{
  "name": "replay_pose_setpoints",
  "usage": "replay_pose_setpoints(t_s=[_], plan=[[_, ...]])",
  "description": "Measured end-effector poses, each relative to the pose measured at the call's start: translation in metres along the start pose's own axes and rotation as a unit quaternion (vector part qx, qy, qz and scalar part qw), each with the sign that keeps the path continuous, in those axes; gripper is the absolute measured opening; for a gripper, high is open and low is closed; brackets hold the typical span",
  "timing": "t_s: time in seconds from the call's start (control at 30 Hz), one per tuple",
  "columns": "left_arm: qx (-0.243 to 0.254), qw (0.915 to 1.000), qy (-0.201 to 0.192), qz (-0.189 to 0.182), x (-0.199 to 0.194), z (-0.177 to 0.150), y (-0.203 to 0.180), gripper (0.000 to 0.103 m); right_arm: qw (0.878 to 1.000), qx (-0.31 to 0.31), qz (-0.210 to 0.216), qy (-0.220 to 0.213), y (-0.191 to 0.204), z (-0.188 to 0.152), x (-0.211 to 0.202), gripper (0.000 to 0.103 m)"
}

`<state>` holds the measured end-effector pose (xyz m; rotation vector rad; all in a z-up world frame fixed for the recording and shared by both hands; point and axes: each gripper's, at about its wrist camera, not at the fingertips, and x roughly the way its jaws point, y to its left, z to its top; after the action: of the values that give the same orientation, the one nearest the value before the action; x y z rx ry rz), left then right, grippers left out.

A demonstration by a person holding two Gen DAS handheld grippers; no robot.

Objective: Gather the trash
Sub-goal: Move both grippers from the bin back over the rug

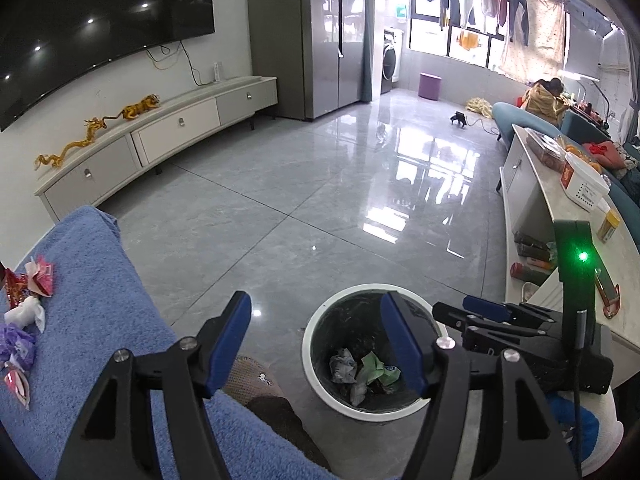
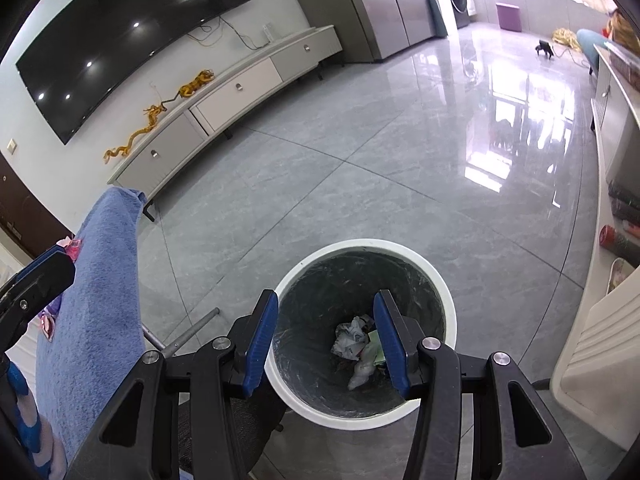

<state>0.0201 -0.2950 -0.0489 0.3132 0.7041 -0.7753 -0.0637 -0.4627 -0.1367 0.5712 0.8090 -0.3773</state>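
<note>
Glossy grey floor tiles (image 2: 400, 168), mirror-like under window glare. Rough blue terry towel (image 1: 100, 280), matt and nubbly. Trash bin (image 2: 450, 312) with smooth white plastic rim, crinkly dark liner inside (faint sheen). Crumpled paper and shiny wrappers (image 2: 356, 344) at bottom. Crinkled foil-like candy wrappers (image 1: 24, 292) on towel, glossy red and purple. Left gripper (image 1: 316, 344) and right gripper (image 2: 326, 336): matt black plastic arms, smooth blue pads, bare metal bolts. Brushed-metal fridge (image 1: 320, 32), satin. Glossy black TV screen (image 1: 100, 20). Matt off-white cabinet (image 1: 176, 128), small metal knobs.
</note>
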Motion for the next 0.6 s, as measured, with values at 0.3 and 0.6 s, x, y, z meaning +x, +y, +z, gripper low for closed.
replay_pose_setpoints(t_s=[0.3,0.6], plan=[[-0.014,0.9992,-0.031,0.023,-0.034,-0.006,0.014,0.066,0.999,-0.026,0.002,-0.019,0.022,0.000,-0.024,0.049],[-0.029,0.9969,-0.063,0.037,-0.070,-0.013,0.037,0.066,0.997,-0.061,0.004,-0.038,0.053,0.001,-0.050,0.049]])
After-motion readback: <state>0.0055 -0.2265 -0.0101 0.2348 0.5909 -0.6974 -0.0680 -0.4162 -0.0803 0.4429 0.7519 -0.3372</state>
